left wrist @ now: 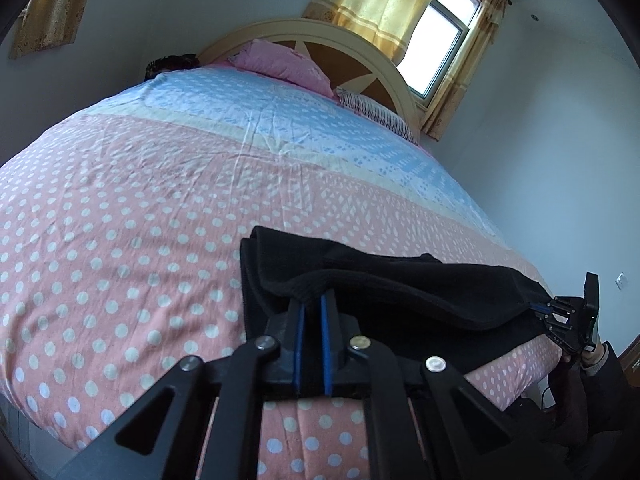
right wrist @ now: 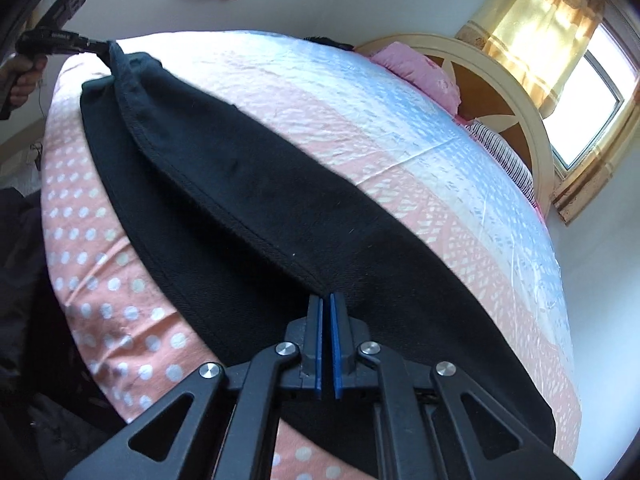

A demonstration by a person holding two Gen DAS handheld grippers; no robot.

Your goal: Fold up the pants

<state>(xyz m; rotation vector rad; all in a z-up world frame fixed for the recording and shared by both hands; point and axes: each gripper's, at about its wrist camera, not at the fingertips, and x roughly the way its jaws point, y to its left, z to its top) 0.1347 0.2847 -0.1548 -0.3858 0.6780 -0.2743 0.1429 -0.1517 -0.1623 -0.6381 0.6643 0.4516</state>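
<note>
Black pants [left wrist: 384, 284] lie along the near edge of the bed, partly folded over themselves. My left gripper [left wrist: 313, 300] is shut on one end of the pants' upper edge. My right gripper [right wrist: 325, 300] is shut on the other end of the same hemmed edge [right wrist: 208, 196], which is lifted and stretched between the two. The right gripper also shows at the far right of the left wrist view [left wrist: 554, 308], and the left gripper at the top left of the right wrist view [right wrist: 100, 45]. The lower layer of the pants [right wrist: 420, 320] rests on the bed.
The bed [left wrist: 120, 200] has a pink polka-dot and blue patterned sheet. A pink pillow [left wrist: 280, 64] and a striped pillow [left wrist: 380, 114] lie by the cream headboard [left wrist: 360, 40]. A curtained window [left wrist: 436, 48] is behind. White walls stand close on the right.
</note>
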